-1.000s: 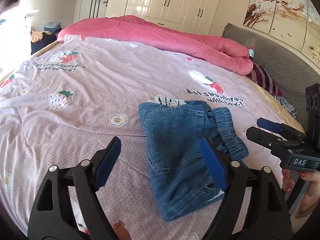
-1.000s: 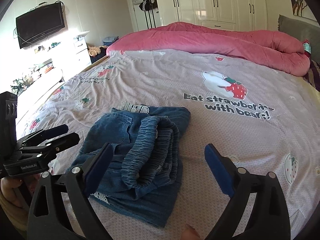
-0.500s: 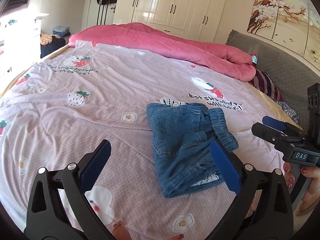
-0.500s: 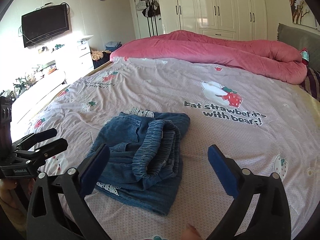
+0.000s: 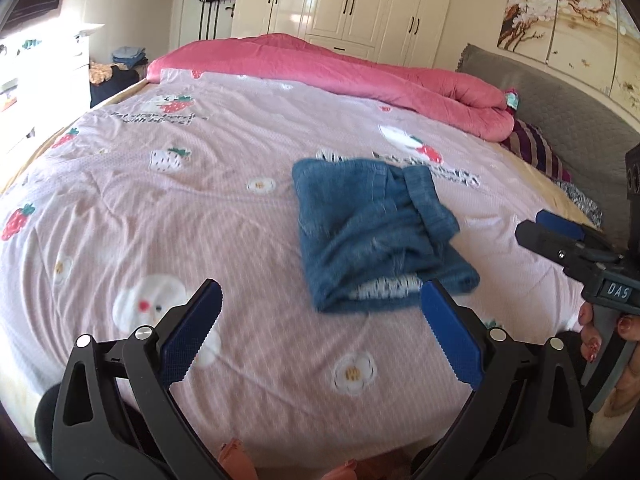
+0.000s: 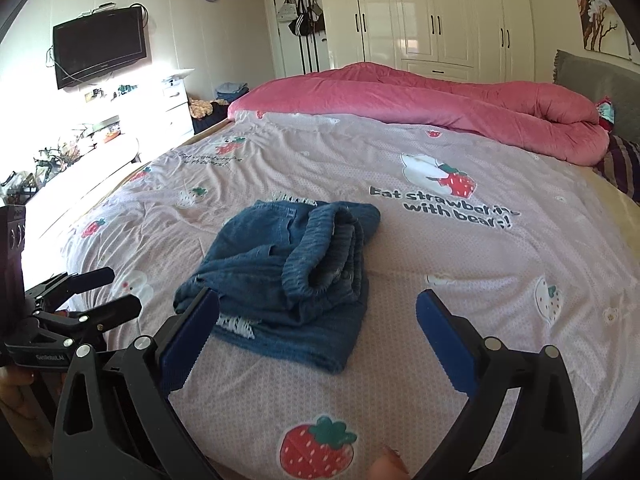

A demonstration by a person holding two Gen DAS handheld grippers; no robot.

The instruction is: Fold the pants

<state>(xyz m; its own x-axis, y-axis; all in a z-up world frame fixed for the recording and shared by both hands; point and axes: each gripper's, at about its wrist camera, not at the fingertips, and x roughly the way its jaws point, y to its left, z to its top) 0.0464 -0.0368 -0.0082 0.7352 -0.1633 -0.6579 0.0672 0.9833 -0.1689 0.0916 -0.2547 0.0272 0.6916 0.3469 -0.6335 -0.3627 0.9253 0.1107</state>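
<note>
Spanning both views, the pink bedspread (image 6: 460,280) carries the folded denim pants (image 6: 288,276) amid open cloth, long axis running away from both holders, ahead of the left gripper (image 5: 320,340) and right gripper (image 6: 318,332) (each spread wide, empty, clear of denim).

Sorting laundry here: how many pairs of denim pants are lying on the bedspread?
1: the folded blue denim pants lie mid-bed on the pink strawberry-print bedspread, beyond both open grippers. More could hide under the pink quilt.
</note>
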